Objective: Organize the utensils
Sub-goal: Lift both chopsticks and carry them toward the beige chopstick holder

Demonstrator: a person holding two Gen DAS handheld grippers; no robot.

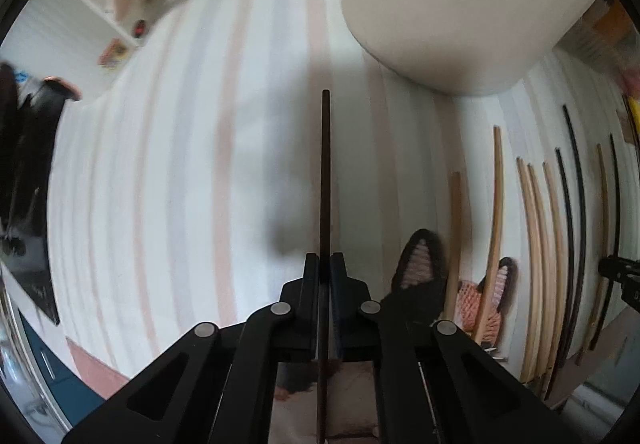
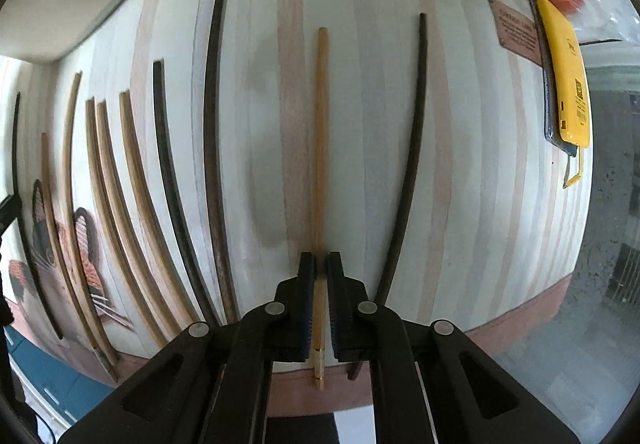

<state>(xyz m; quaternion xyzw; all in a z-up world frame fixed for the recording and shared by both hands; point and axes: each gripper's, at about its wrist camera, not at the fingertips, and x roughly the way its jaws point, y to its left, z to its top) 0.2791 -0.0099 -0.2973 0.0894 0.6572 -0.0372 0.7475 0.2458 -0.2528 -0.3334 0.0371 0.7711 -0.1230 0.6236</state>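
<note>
Both grippers are clamping one chopstick each: left gripper (image 1: 325, 268) on a dark chopstick (image 1: 325, 172), right gripper (image 2: 318, 268) on a light chopstick (image 2: 320, 148) over the striped cloth (image 2: 360, 124) (others lying alongside). Advice: keep each stick parallel to its row, lowering gently.

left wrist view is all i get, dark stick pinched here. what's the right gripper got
Observer: The right gripper is shut on a light wooden chopstick.
Operator: anything lying right of that one
Observer: A dark chopstick lies alone on the striped cloth, apart from it.
Operator: and past that
Observer: A yellow device near the cloth's edge.
</note>
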